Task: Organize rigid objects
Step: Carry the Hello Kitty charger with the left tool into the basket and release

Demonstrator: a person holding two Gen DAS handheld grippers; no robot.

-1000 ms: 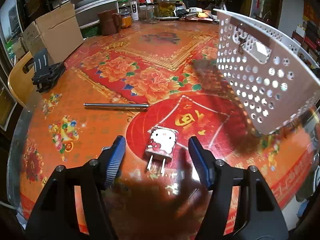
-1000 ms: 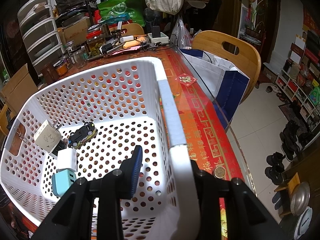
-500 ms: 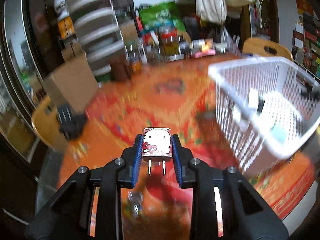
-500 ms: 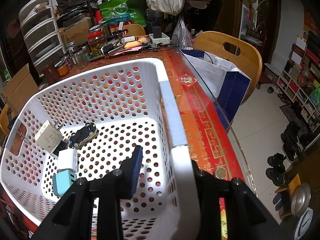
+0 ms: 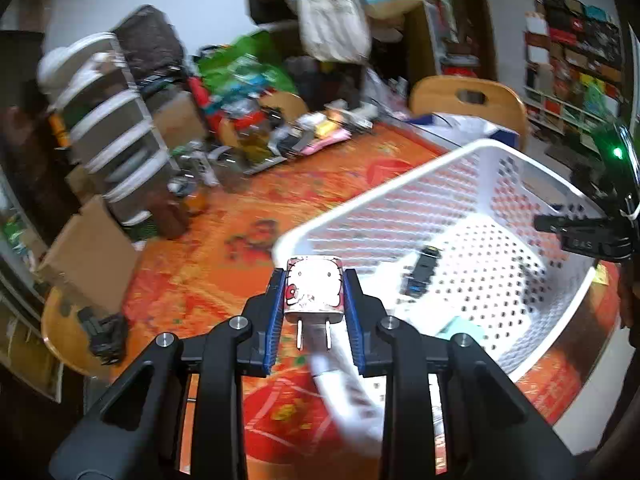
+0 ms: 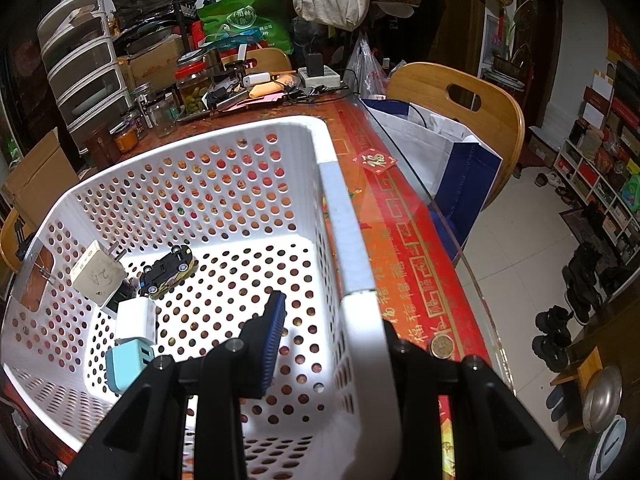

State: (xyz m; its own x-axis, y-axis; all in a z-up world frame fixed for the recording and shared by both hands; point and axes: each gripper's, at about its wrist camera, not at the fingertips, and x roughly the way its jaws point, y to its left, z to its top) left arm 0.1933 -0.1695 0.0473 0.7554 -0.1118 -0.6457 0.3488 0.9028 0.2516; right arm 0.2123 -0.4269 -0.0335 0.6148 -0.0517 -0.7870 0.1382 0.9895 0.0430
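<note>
My left gripper (image 5: 314, 296) is shut on a white cartoon-cat plug charger (image 5: 314, 290), prongs pointing back toward the camera, held in the air at the near corner of the white perforated basket (image 5: 460, 160). My right gripper (image 6: 320, 336) is shut on the basket's right rim (image 6: 348, 248), with one pad inside and the other outside the wall. Inside the basket lie a toy car (image 6: 168, 270), a beige plug (image 6: 98, 272), a white charger (image 6: 136, 318) and a teal charger (image 6: 128, 362).
The table has a red and orange floral cloth (image 5: 208, 264) under glass. Jars, cables and clutter crowd the far edge (image 6: 224, 88). Wooden chairs (image 6: 460, 96) stand around; a cardboard box (image 5: 88, 252) sits left. A coin (image 6: 442, 347) lies by the right table edge.
The left gripper closed on the cat charger lying on the table, lifted it, and carried it up and right to the basket's corner. The right gripper and basket stayed still.
</note>
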